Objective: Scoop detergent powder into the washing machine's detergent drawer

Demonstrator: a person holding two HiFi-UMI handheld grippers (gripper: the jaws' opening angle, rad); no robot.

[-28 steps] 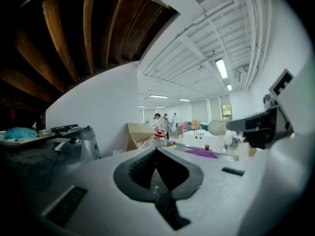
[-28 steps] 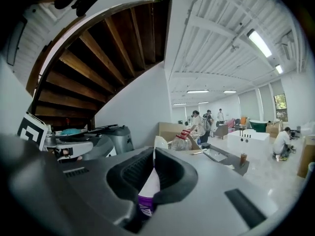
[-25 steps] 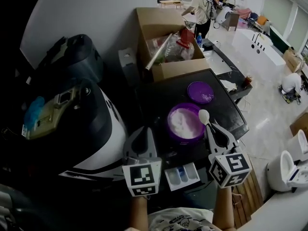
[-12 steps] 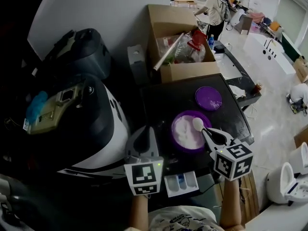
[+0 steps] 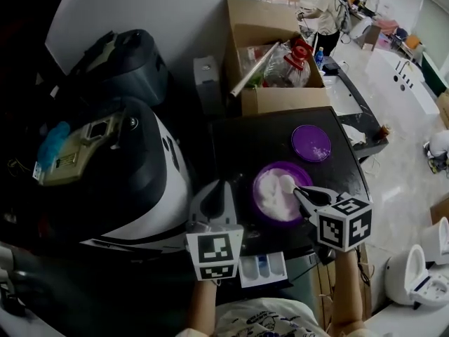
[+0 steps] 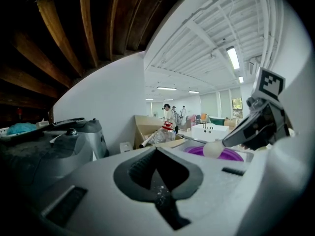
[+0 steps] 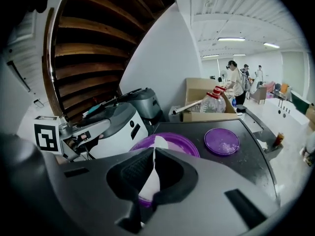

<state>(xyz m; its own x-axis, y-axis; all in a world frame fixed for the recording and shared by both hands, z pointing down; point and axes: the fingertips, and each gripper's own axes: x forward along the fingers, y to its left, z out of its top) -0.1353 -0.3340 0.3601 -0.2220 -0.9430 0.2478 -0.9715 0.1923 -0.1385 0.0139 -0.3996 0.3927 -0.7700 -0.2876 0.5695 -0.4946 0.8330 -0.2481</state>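
- Grey left gripper [image 5: 222,190]: jaws pressed together, nothing between them. It sits at 9 o'clock of the tub, probably just keeping out of the scoop path.
- White detergent drawer [image 5: 263,268]: pulled open at 6 o'clock of the tub, between the two marker cubes, so the carry is short. Can't tell whether any powder is in it.
- Purple tub [image 5: 255,201]: on the dark machine top [image 5: 238,142], lid off, white powder [image 5: 270,188] exposed.
- White spoon [image 5: 287,182]: bowl down at the powder on the tub's 3 o'clock side. Can't tell if it's loaded.
- Right gripper [image 5: 306,195]: jaws clamped on the spoon handle, coming in from 4 o'clock and angled low so the bowl can dig.
- Purple lid [image 5: 311,142]: lying flat at 1 o'clock of the tub, apart from it, clear of the work.
- My read: this is the scoop step. Next the spoon needs a level lift and a carry to 6 o'clock. Tilt it and powder spills on the machine top.
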